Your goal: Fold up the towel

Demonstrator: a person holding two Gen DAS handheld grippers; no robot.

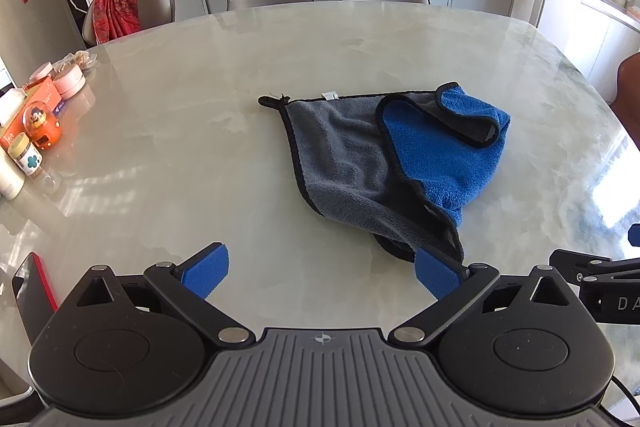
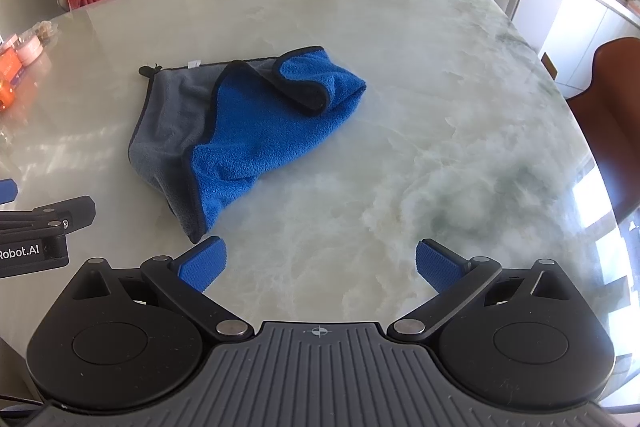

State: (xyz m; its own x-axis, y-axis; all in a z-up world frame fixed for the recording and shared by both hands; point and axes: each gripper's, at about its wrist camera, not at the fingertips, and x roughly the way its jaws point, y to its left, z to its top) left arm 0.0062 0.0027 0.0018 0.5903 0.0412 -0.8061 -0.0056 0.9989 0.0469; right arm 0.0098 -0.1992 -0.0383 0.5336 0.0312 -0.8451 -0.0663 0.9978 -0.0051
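Both grippers hover low over the shiny marble counter point(image 2: 400, 107), jaws spread wide and holding nothing. The left gripper point(image 1: 322, 273) and the right gripper point(image 2: 320, 267) sit just near the towel point(image 2: 240, 123). The fluffy blue and grey towel lies crumpled on the counter, one corner flipped over.

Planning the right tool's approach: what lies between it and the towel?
Only bare marble table, seen in the right wrist view; the open right tool sits just short of the towel.
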